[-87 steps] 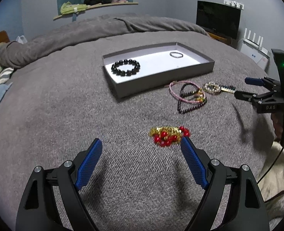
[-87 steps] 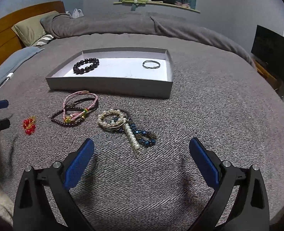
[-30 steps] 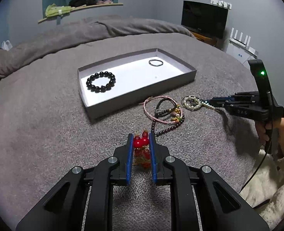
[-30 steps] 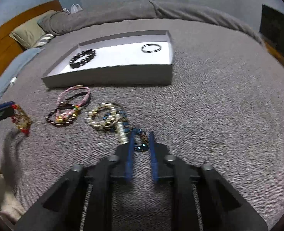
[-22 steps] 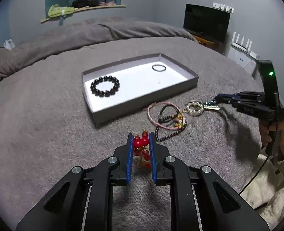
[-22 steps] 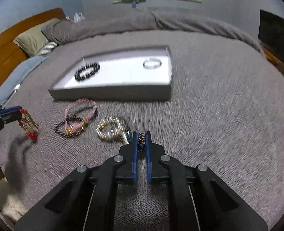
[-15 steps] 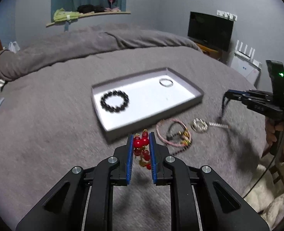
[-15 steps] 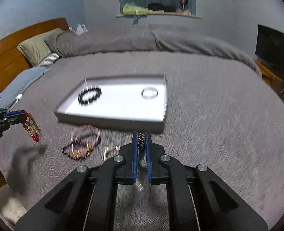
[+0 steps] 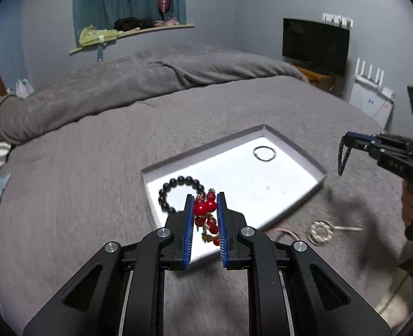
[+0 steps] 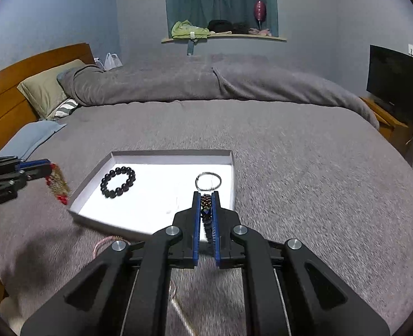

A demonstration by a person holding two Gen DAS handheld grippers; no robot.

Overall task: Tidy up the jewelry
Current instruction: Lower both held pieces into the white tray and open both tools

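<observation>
My left gripper point(image 9: 205, 198) is shut on a red and gold bead bracelet point(image 9: 205, 210), held above the near edge of the grey tray point(image 9: 293, 144). It also shows in the right wrist view point(image 10: 49, 169) with the bracelet point(image 10: 57, 186) hanging from it. My right gripper point(image 10: 205, 196) is shut on a dark blue bead bracelet point(image 10: 205, 210) above the tray's point(image 10: 172, 152) near right part; in the left wrist view point(image 9: 345, 140) the bracelet point(image 9: 343, 158) dangles. A black bead bracelet point(image 9: 178, 189) and a thin ring bangle point(image 9: 264, 153) lie in the tray.
On the grey bedspread near the tray lie a gold and pearl bracelet point(image 9: 321, 232) and pink cord bracelets point(image 9: 286, 235). A rolled duvet point(image 10: 206, 84), pillows point(image 10: 46, 89) and a wooden headboard point(image 10: 16, 84) are at the far side. A TV point(image 10: 399, 84) stands at the right.
Both grippers closed on their bracelets, lifted them off the bedspread and moved forward over the tray. The gold and pearl bracelet stayed on the bed.
</observation>
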